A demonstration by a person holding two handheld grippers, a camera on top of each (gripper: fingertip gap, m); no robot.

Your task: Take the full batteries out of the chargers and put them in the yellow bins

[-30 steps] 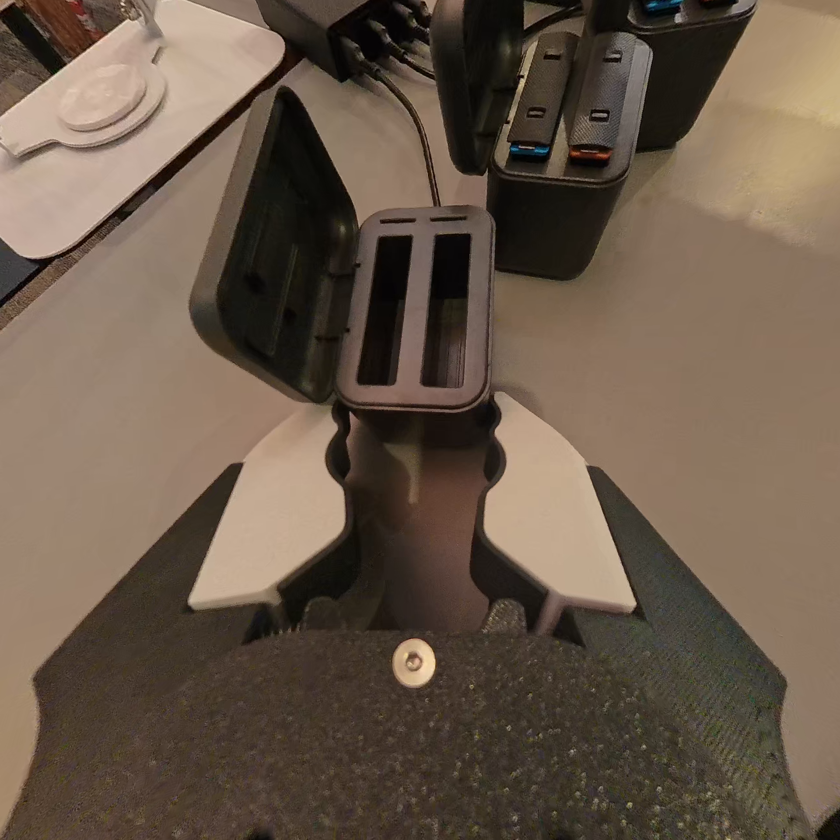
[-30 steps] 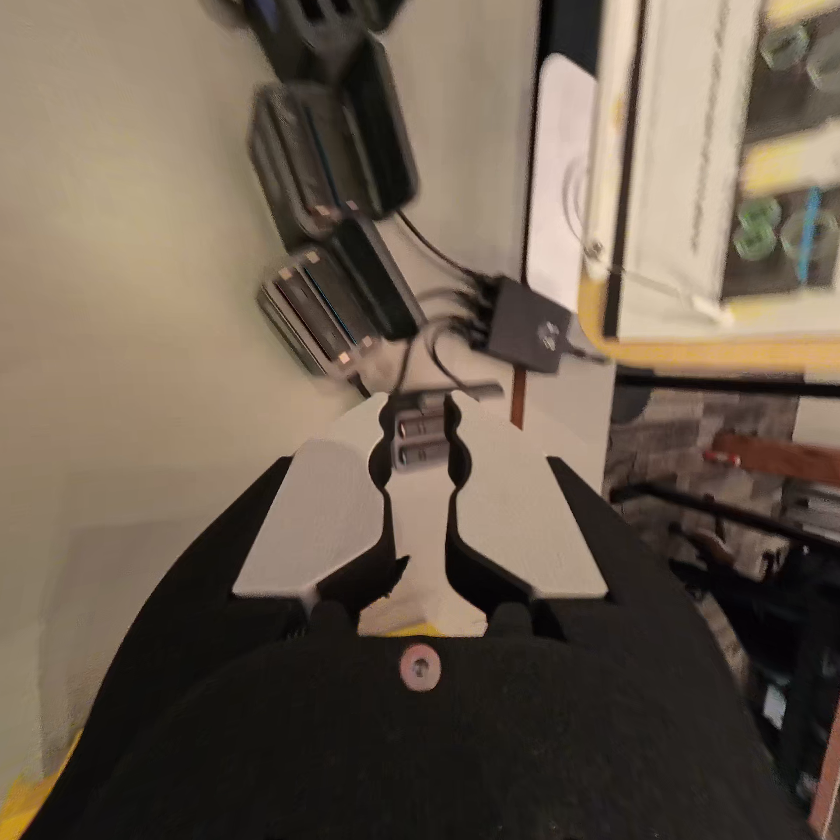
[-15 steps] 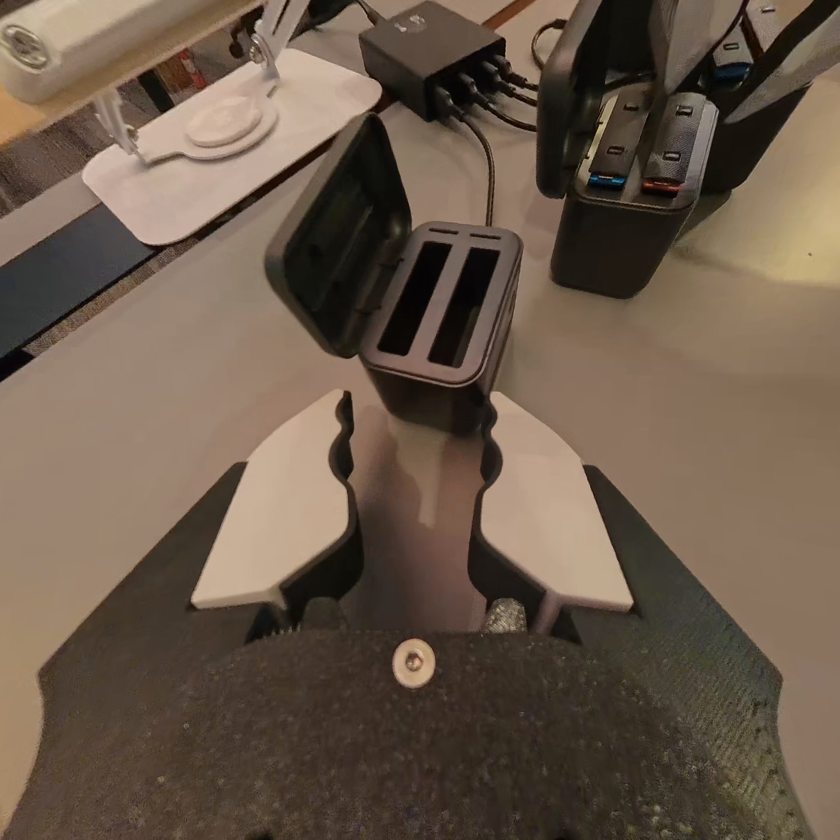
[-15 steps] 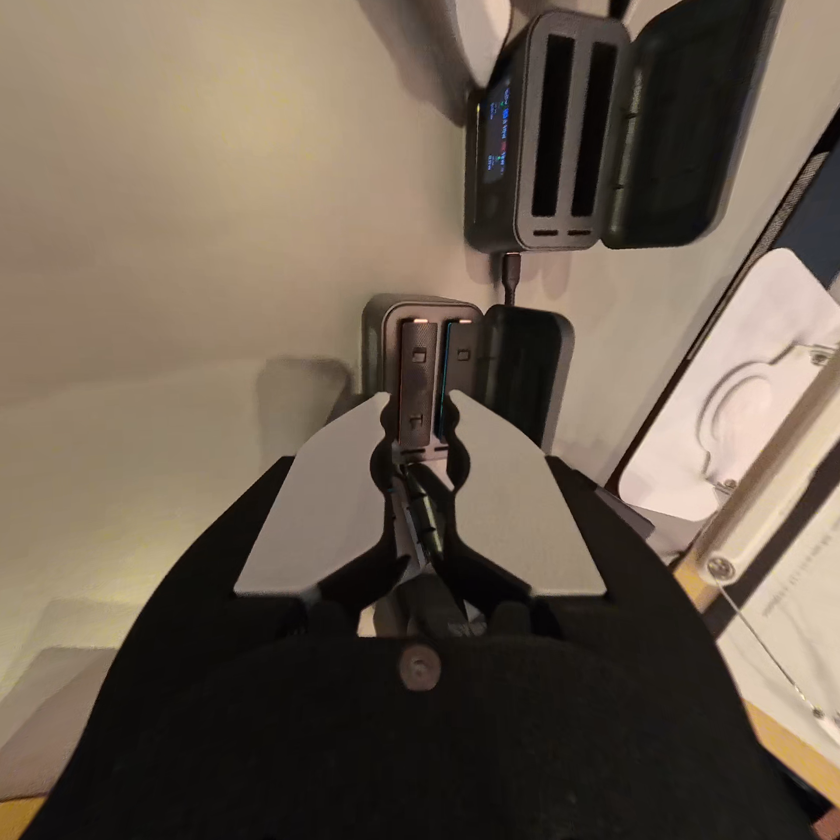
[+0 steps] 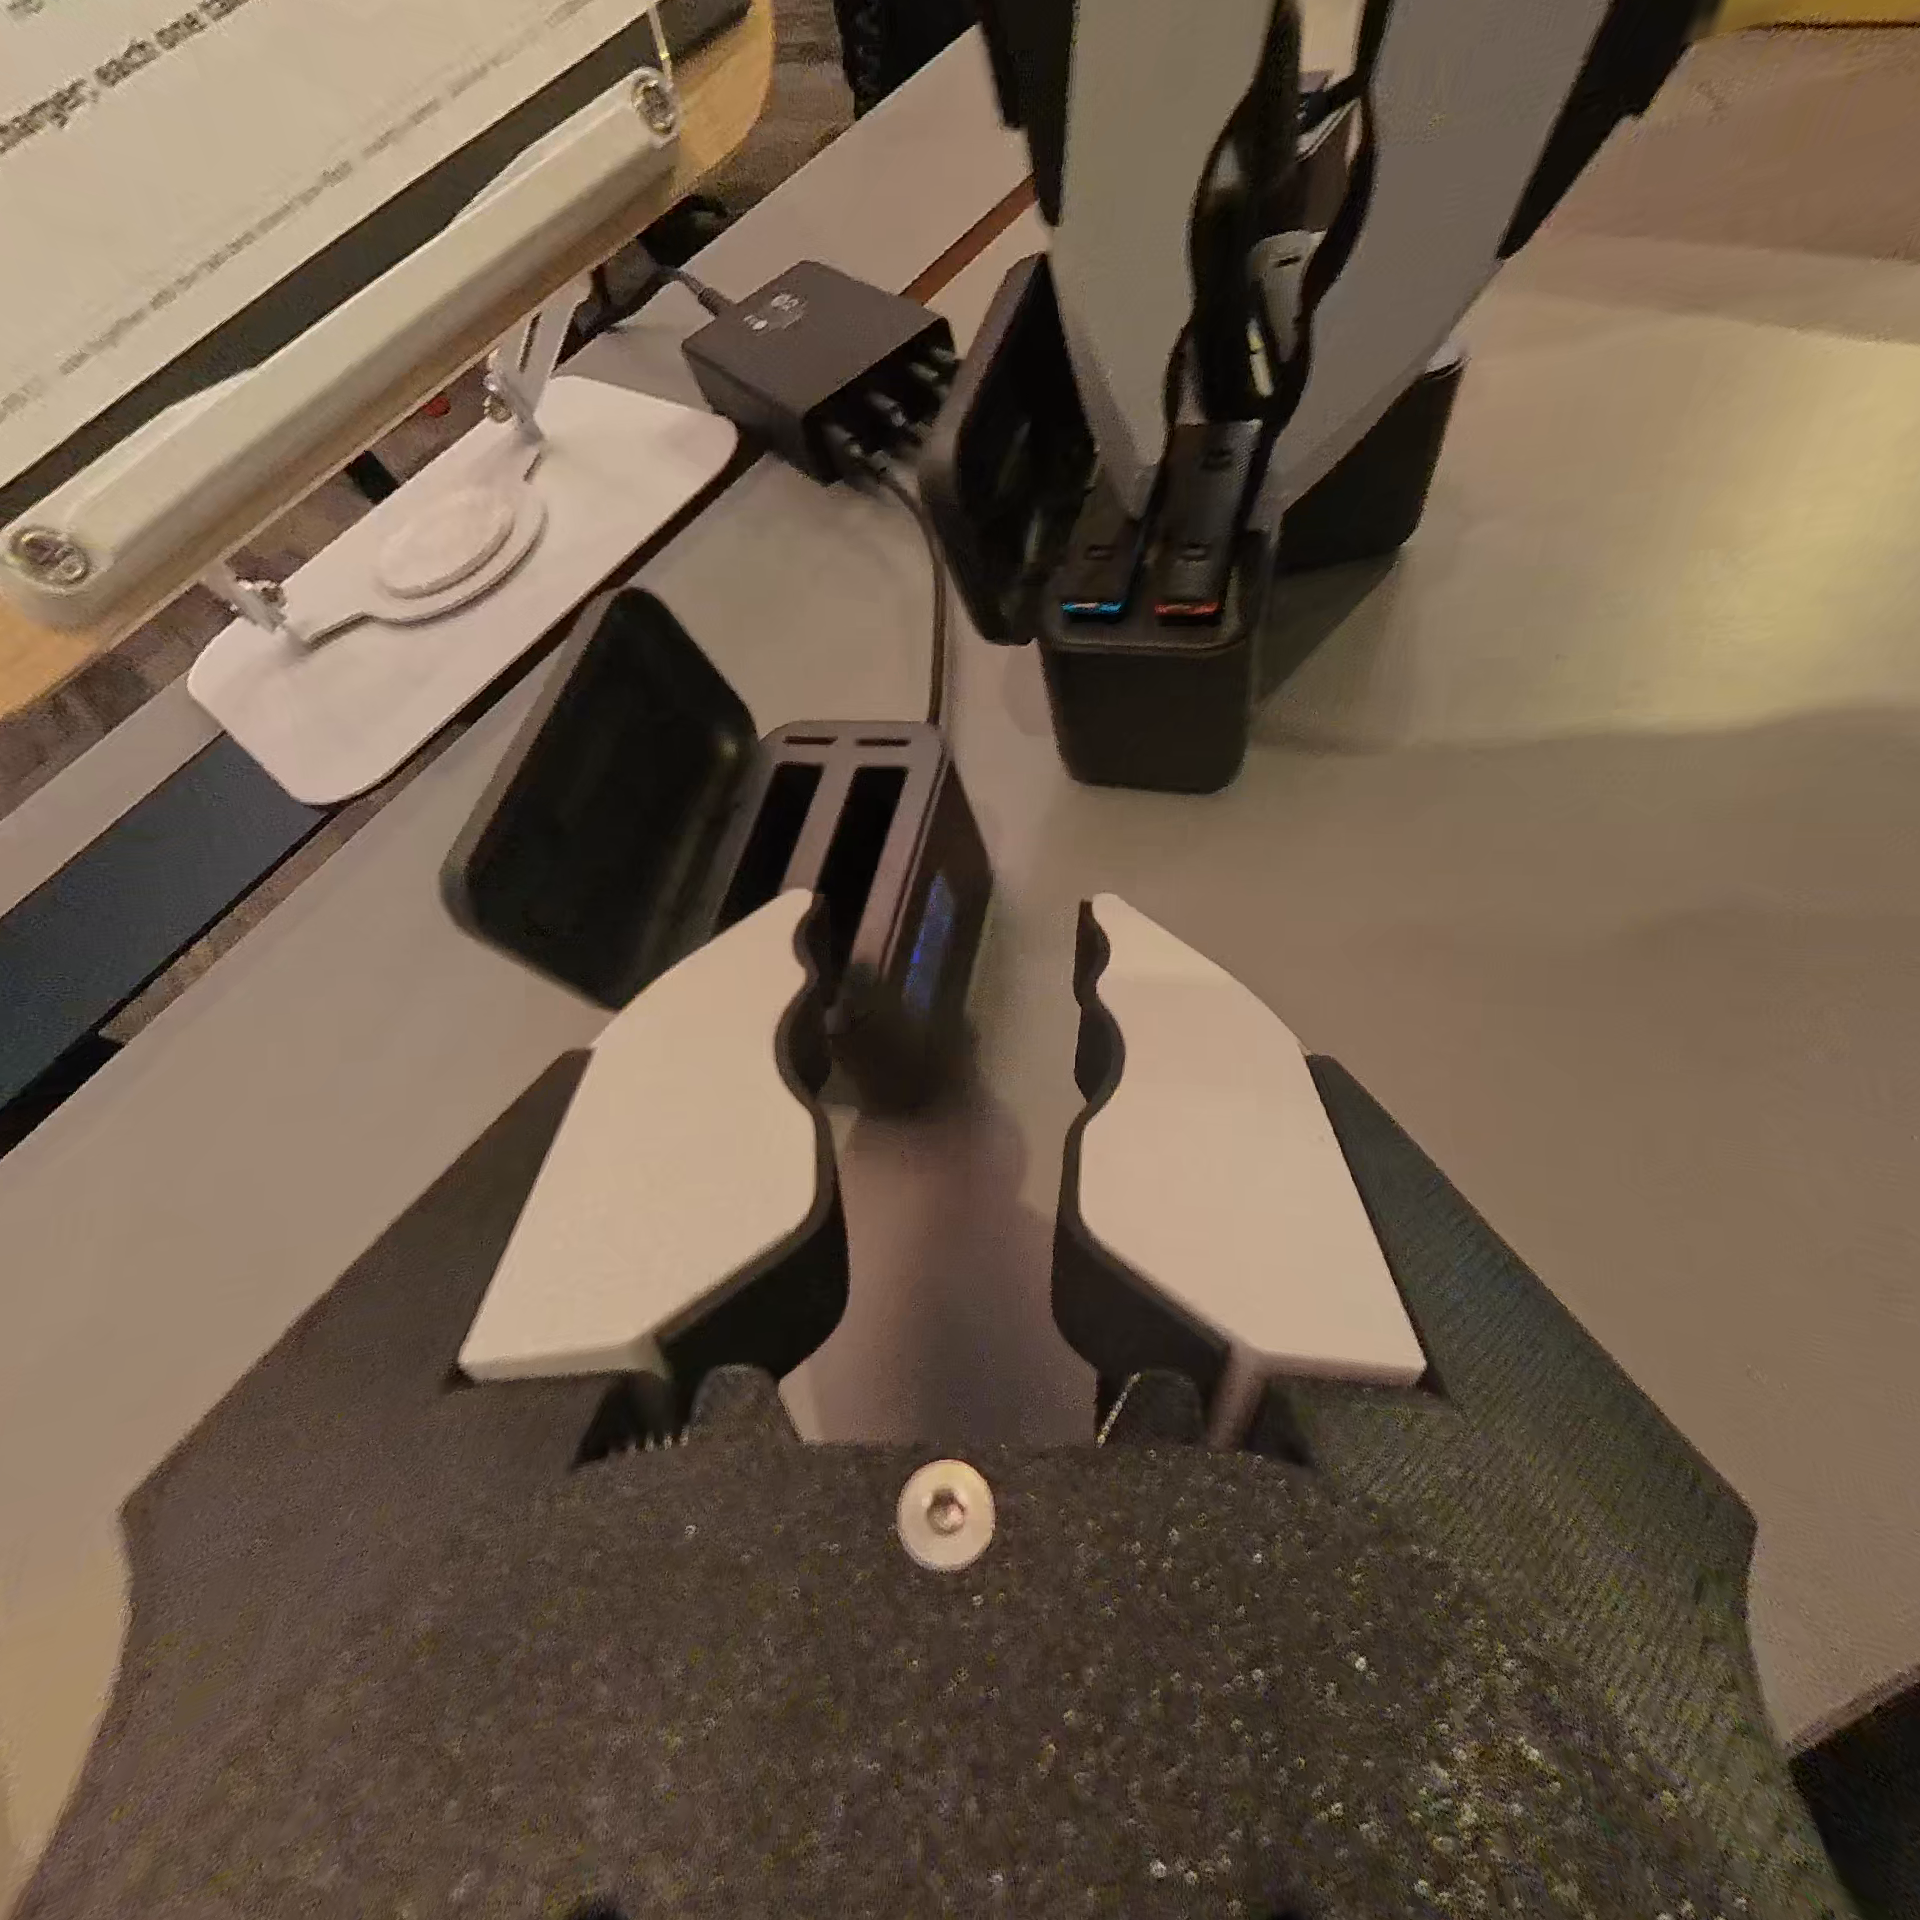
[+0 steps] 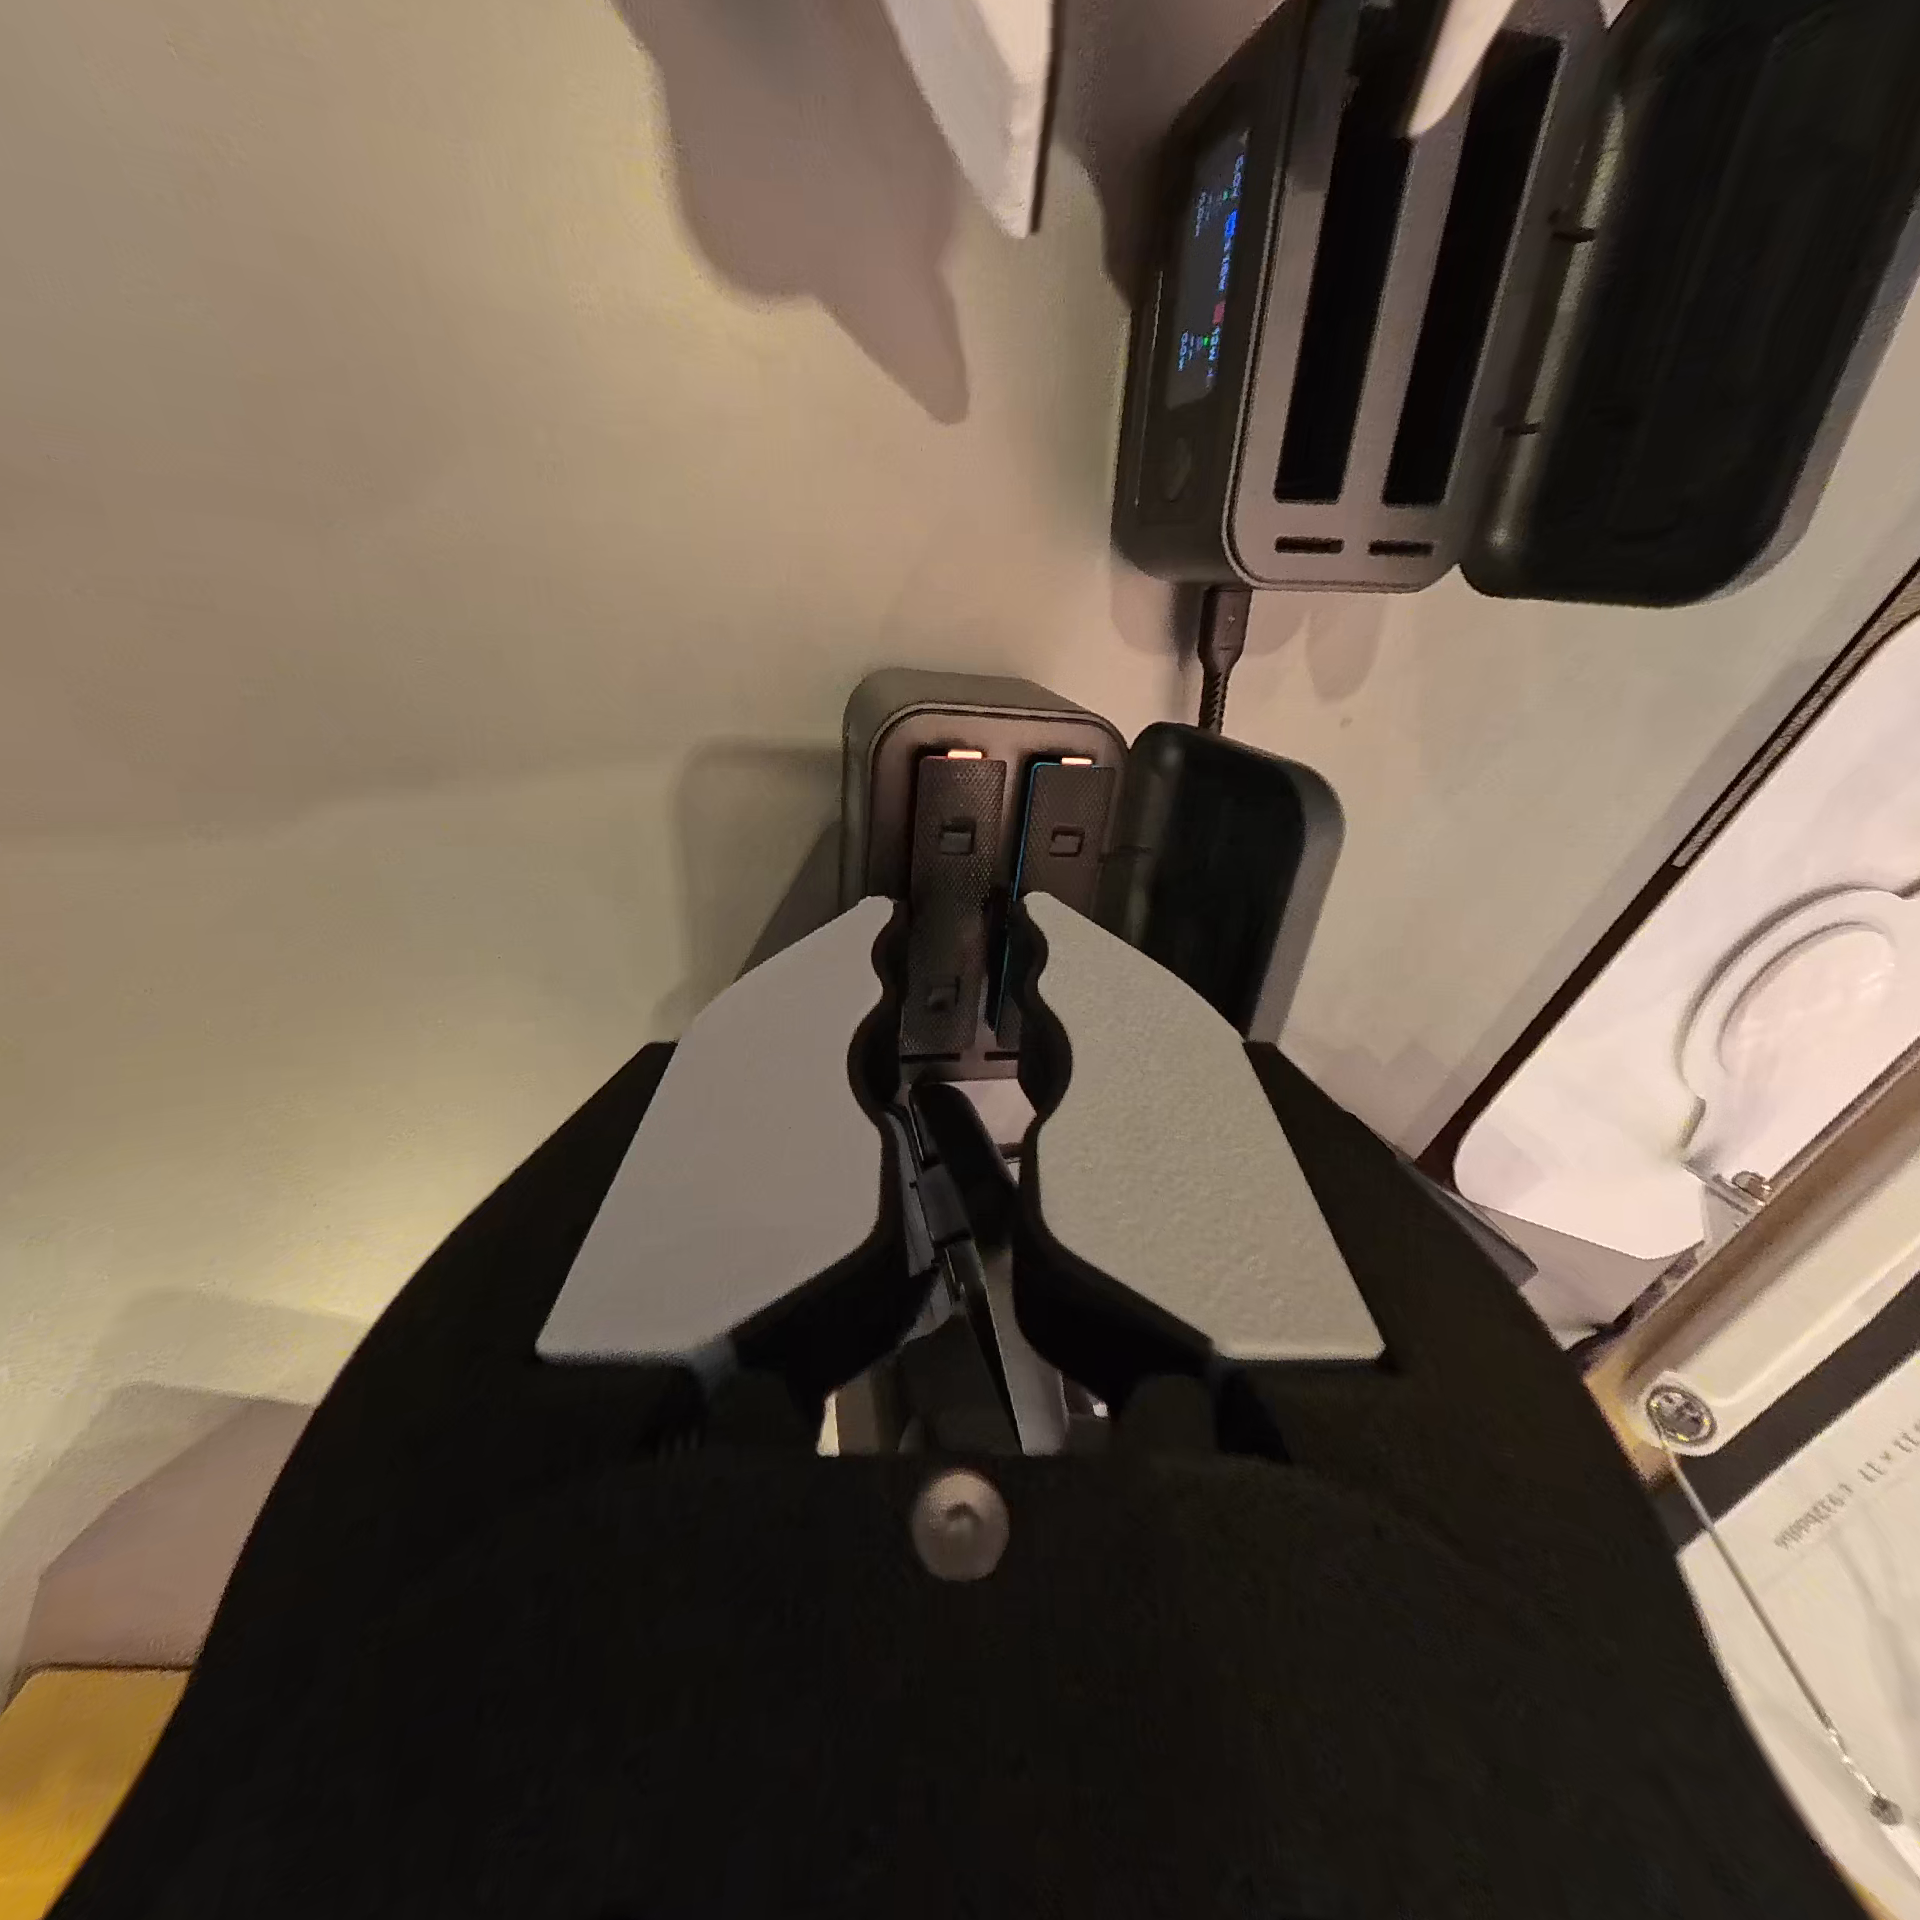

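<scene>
A dark charger (image 5: 1143,717) stands with its lid open and holds two batteries, one blue-tabbed (image 5: 1091,582) and one orange-tabbed (image 5: 1195,561). My right gripper (image 5: 1216,447) comes down on it from above. In the right wrist view its jaws (image 6: 951,914) stand narrowly apart over the orange-tabbed battery (image 6: 956,831), beside the blue-edged one (image 6: 1070,831); both sit level in their slots. A nearer charger (image 5: 862,740) has its lid open and both slots empty. My left gripper (image 5: 948,914) is open and empty just behind it, with the left fingertip beside its lit side.
A black power hub (image 5: 810,343) with cables sits behind the chargers. A third charger (image 5: 1361,468) stands behind the full one. A white stand base (image 5: 457,582) and a tilted board (image 5: 312,208) lie at the left. A yellow surface (image 6: 73,1745) shows at the lower left.
My left gripper has drawn back from around the empty charger and shifted right. My right gripper has swung over to the charger with two batteries and come in close above it.
</scene>
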